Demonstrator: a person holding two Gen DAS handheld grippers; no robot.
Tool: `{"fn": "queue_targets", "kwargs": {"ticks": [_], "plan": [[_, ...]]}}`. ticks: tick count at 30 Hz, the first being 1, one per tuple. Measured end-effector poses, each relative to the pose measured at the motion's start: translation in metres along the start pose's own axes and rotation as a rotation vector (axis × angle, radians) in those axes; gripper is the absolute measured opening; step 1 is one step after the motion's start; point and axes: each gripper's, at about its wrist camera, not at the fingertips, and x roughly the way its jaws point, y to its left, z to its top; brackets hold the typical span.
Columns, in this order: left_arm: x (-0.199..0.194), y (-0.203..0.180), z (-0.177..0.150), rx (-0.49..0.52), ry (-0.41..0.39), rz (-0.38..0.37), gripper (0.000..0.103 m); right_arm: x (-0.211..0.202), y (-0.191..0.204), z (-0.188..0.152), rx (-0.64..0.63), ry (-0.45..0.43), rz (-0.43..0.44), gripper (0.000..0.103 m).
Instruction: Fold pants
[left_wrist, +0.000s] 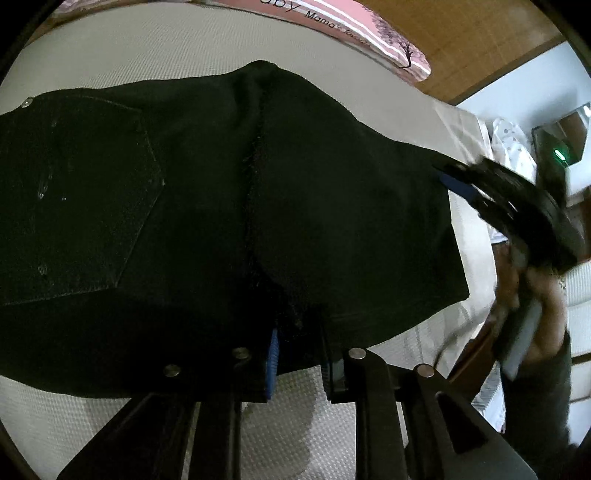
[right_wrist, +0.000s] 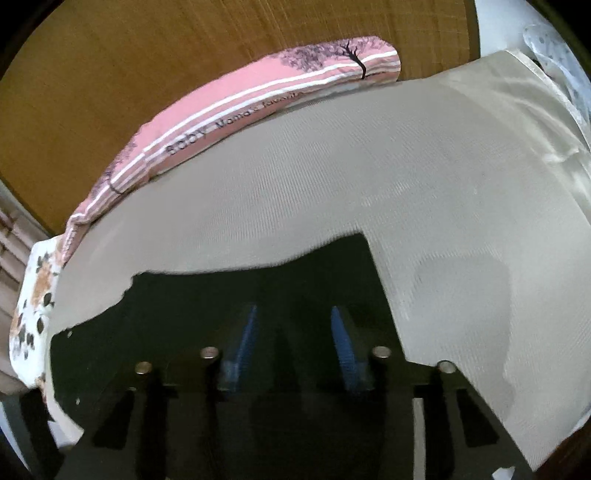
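Black pants (left_wrist: 207, 206) lie folded on a beige mattress (left_wrist: 155, 48), back pocket at left, leg part folded over at right. My left gripper (left_wrist: 299, 354) sits at the pants' near edge, its blue pads apart with the fabric edge between them. My right gripper (left_wrist: 491, 192) shows blurred at the pants' right edge in the left wrist view. In the right wrist view its fingers (right_wrist: 293, 343) stand apart over the black pants (right_wrist: 207, 295), nothing held.
A pink striped pillow (right_wrist: 258, 99) lies along the mattress's far edge against a wooden headboard (right_wrist: 147, 74). A floral cloth (right_wrist: 33, 314) hangs at the left side. The mattress corner (right_wrist: 546, 110) and a spotted cloth (left_wrist: 513, 144) are at the right.
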Motion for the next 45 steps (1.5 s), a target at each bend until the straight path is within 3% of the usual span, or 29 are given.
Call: {"fn": "queue_targets", "kwargs": {"ticks": [5, 12, 14, 17, 21, 29, 34, 40, 45], "plan": [[0.002, 0.002, 0.001, 0.009, 0.000, -0.008, 0.020, 0.031, -0.014, 0.018, 0.014, 0.023, -0.065, 0.015], [-0.013, 0.014, -0.001, -0.025, -0.050, -0.041, 0.025, 0.022, -0.023, 0.007, 0.039, 0.033, -0.012, 0.017], [-0.028, 0.025, -0.003, -0.047, -0.098, -0.040, 0.032, 0.017, -0.027, -0.004, 0.054, 0.052, 0.012, 0.028], [-0.050, 0.048, -0.008, -0.101, -0.154, -0.065, 0.036, 0.007, -0.034, -0.028, 0.075, 0.070, 0.050, 0.031], [-0.081, 0.079, -0.024, -0.172, -0.219, -0.093, 0.036, -0.008, -0.031, -0.052, 0.036, 0.100, 0.033, 0.033], [-0.133, 0.139, -0.066, -0.342, -0.360, -0.140, 0.039, -0.021, -0.007, -0.084, -0.028, 0.142, 0.004, 0.058], [-0.136, 0.176, -0.083, -0.490, -0.398, -0.140, 0.040, -0.019, 0.023, -0.098, -0.080, 0.167, 0.047, 0.059], [-0.128, 0.212, -0.097, -0.647, -0.402, -0.208, 0.041, -0.016, 0.055, -0.112, -0.130, 0.188, 0.134, 0.059], [-0.120, 0.235, -0.108, -0.766, -0.417, -0.273, 0.041, -0.018, 0.055, -0.113, -0.089, 0.192, 0.192, 0.059]]}}
